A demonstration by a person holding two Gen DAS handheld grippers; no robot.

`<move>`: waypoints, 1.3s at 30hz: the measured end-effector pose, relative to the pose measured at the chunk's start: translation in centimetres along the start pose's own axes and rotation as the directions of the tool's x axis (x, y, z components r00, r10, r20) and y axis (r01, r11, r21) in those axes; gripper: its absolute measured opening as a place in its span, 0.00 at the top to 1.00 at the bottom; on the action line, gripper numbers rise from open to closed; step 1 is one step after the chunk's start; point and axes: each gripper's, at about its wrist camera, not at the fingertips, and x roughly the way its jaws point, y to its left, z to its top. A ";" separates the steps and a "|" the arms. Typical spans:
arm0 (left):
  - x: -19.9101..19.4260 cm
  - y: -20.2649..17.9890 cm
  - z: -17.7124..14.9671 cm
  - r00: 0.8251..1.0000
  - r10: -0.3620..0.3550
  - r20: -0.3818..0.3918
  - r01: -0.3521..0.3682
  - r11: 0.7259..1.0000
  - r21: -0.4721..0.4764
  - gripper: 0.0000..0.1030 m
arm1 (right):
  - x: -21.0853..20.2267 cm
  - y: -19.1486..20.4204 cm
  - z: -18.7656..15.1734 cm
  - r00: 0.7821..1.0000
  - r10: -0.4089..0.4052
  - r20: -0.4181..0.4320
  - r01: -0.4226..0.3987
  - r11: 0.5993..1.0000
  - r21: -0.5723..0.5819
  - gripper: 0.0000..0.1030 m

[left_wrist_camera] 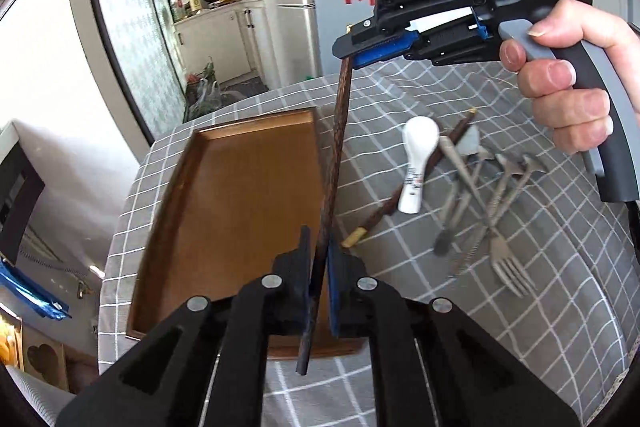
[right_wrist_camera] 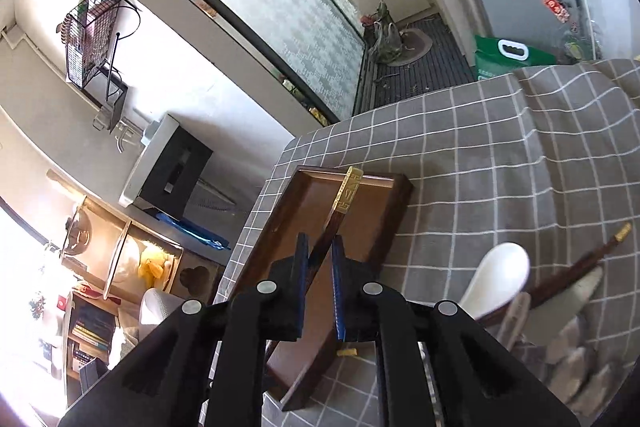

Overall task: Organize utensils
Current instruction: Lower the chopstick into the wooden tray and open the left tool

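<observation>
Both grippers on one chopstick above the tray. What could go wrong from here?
1. The dark wooden chopstick is pinched at both ends by the left gripper and right gripper; uneven motion could bend or twist it loose.
2. It hangs along the brown wooden tray edge, so release could drop it on the grey checked tablecloth.

Both wrist cameras look steeply down along their own fingers, close over the table (left_wrist_camera: 400,99). Both views share the wooden tray (left_wrist_camera: 240,195) at its left edge and the kitchen beyond.
</observation>
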 end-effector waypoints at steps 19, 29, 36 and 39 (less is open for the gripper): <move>5.5 4.7 -0.7 0.991 0.079 -0.108 -0.086 0.994 -0.064 0.90 | 14.0 0.8 1.0 0.976 -0.159 -0.148 0.144 0.984 -0.104 0.78; 4.2 4.7 -1.2 0.993 0.107 -0.050 -0.111 0.990 -0.086 0.65 | 8.0 0.6 -0.4 0.973 -0.201 -0.116 0.179 0.967 -0.182 0.44; -0.3 1.7 -0.2 0.996 -0.021 0.083 0.028 0.996 -0.083 0.30 | -2.9 -2.8 -1.0 0.957 -0.289 -0.033 0.272 0.929 -0.251 0.32; -1.3 -1.2 0.3 0.992 -0.082 0.100 0.088 0.995 -0.049 0.23 | -6.6 -4.9 -1.6 0.948 -0.318 0.009 0.310 0.918 -0.245 0.28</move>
